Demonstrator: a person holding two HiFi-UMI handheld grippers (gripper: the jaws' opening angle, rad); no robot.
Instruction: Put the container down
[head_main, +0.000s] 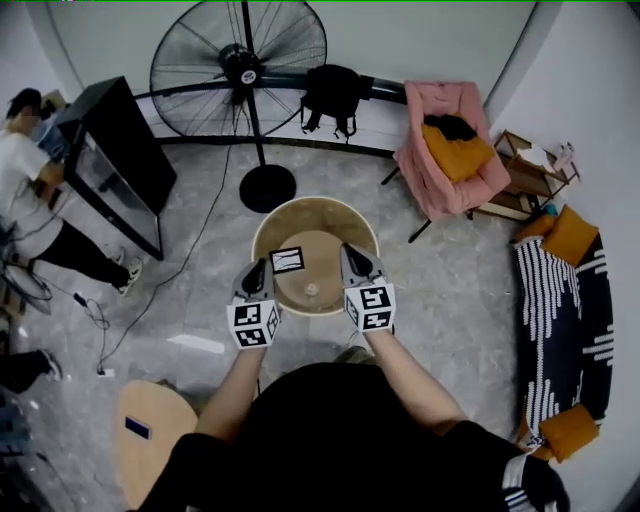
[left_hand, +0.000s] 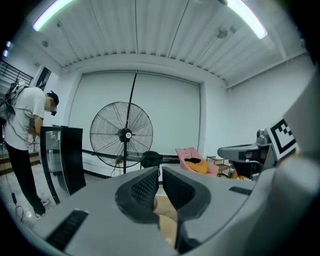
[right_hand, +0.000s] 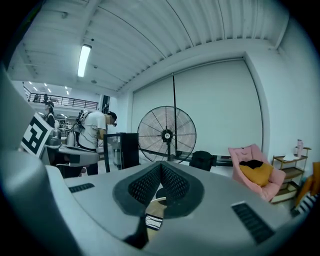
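Note:
A round beige container with a white label on its inside wall hangs in front of me, above the grey floor. My left gripper is shut on its left rim, and my right gripper is shut on its right rim. In the left gripper view the jaws stand almost together, with the beige wall running up between them. The right gripper view shows its jaws closed over the beige wall and the label. Whether the container's bottom touches anything is hidden.
A big standing fan with a round black base stands just beyond the container. A black cabinet and a person are at the left. At the right are a pink chair and a striped seat. A round wooden board lies at my lower left.

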